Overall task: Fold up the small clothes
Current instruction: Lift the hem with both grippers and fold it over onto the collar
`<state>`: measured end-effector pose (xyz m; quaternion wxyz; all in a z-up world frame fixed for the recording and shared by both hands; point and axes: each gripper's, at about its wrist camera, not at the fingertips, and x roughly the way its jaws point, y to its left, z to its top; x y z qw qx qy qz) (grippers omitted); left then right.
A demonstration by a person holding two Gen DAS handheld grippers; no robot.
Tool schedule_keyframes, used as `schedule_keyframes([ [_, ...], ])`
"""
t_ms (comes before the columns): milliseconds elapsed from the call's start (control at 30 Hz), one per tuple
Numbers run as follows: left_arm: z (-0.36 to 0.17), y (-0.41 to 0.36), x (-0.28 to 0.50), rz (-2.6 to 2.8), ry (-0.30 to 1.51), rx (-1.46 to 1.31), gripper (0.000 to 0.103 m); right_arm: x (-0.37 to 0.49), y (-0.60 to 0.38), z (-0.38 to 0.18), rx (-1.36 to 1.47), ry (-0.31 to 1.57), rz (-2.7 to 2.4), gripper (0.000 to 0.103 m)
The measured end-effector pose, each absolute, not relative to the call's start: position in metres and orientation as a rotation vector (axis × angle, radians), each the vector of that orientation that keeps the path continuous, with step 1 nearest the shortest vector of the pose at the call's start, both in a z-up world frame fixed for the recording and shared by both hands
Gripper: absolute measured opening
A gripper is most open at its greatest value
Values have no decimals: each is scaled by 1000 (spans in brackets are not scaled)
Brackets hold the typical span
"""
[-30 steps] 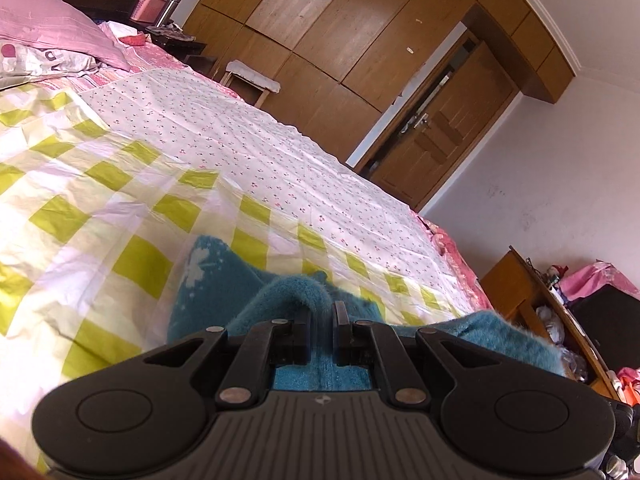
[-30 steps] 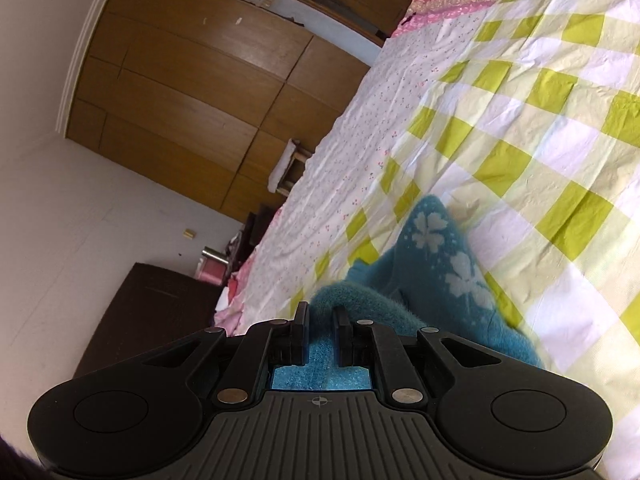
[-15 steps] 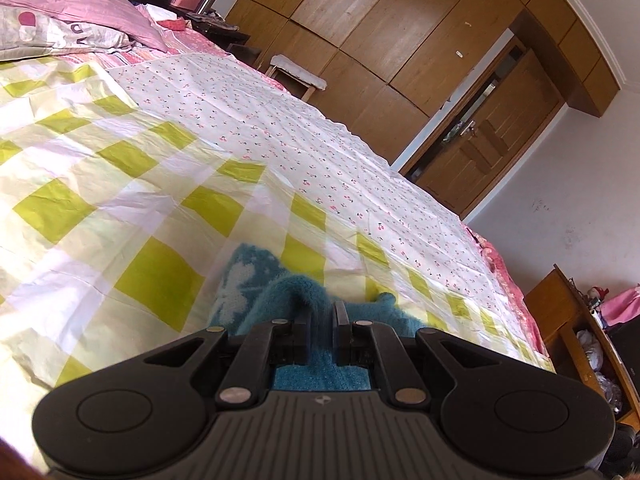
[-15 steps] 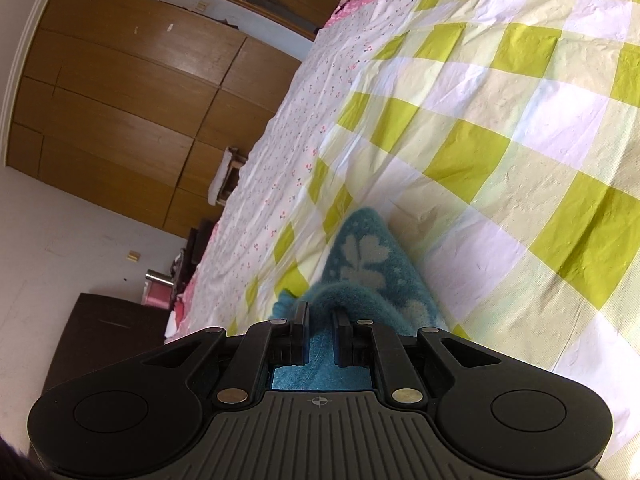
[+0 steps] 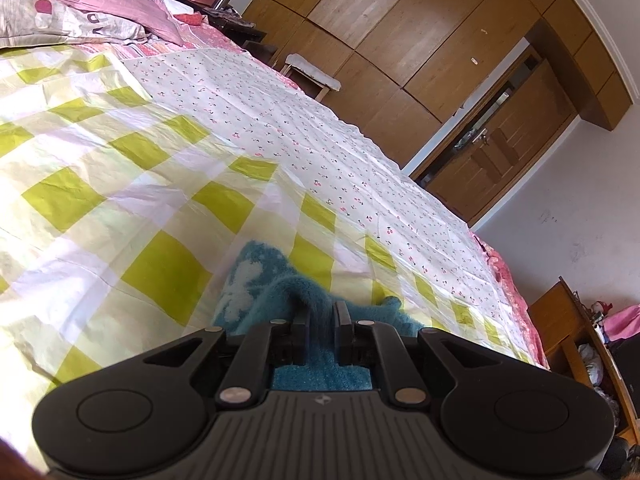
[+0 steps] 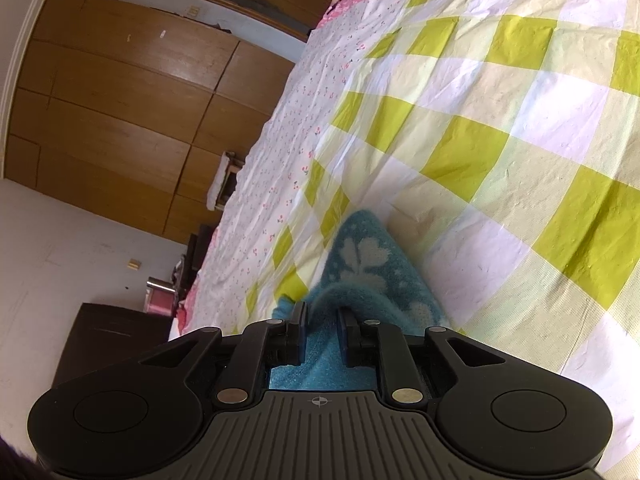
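A wooden wardrobe point(image 5: 400, 40) stands beyond the checked bedspread point(image 5: 120, 168).

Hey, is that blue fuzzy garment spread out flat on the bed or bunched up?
Bunched up. The blue garment humps into a ridge between the left gripper fingers, not flat.

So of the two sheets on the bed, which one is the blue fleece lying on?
The green-and-white checked sheet: the blue fleece rests on its squares. The white sheet with tiny cherries lies farther off, toward the wardrobe, and touches no fleece.
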<state>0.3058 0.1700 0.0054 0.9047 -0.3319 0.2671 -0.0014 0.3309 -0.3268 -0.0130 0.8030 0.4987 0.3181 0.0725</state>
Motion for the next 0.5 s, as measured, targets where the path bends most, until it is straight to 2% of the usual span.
schedule_keyframes([
  [233, 20, 166, 298, -2, 501, -674, 24, 329, -330, -11, 1104, 667, 181, 24],
  [333, 25, 165, 297, 4, 491, -660, 25, 328, -332, -10, 1143, 644, 198, 33],
  [433, 26, 165, 295, 19, 483, -656, 25, 327, -334, -4, 1136, 601, 204, 35],
  [500, 26, 166, 295, 30, 470, -654, 30, 327, -336, 2, 1122, 581, 207, 38],
])
